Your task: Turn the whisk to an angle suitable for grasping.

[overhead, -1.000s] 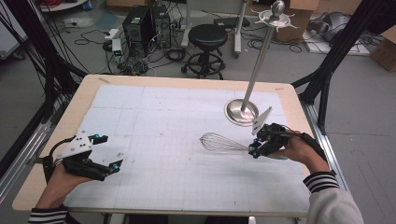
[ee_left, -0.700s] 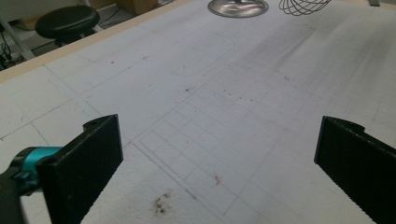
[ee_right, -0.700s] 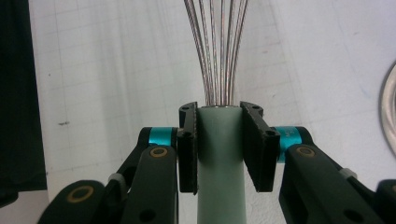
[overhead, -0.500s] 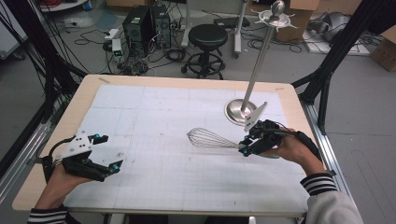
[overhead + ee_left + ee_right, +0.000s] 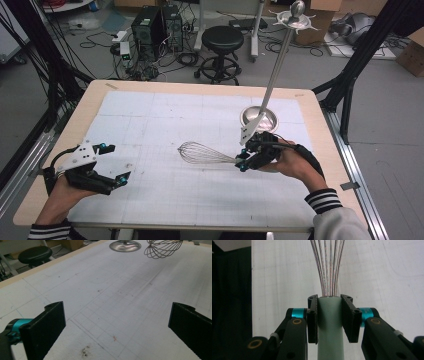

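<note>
A wire whisk [image 5: 200,153] with a pale handle [image 5: 329,325] hangs above the white mat, wires pointing left. My right gripper [image 5: 246,161] is shut on that handle; in the right gripper view both pads press its sides just below the wires [image 5: 327,267]. My left gripper [image 5: 120,179] rests near the table's front left corner, jaws wide open with nothing between them, its pads [image 5: 45,327] far apart in the left gripper view. The whisk's wire head [image 5: 162,248] shows far off there, beside the stand's round base [image 5: 125,245].
A metal stand with a round base [image 5: 260,117], a slanted pole [image 5: 277,65] and a small top dish [image 5: 292,19] sits at the table's back right, just behind my right hand. A white gridded mat [image 5: 165,125] covers the table. A stool [image 5: 222,40] and computer gear stand beyond.
My right gripper has carried the whisk leftward across the mat and slightly up. The left gripper has stayed where it was.
</note>
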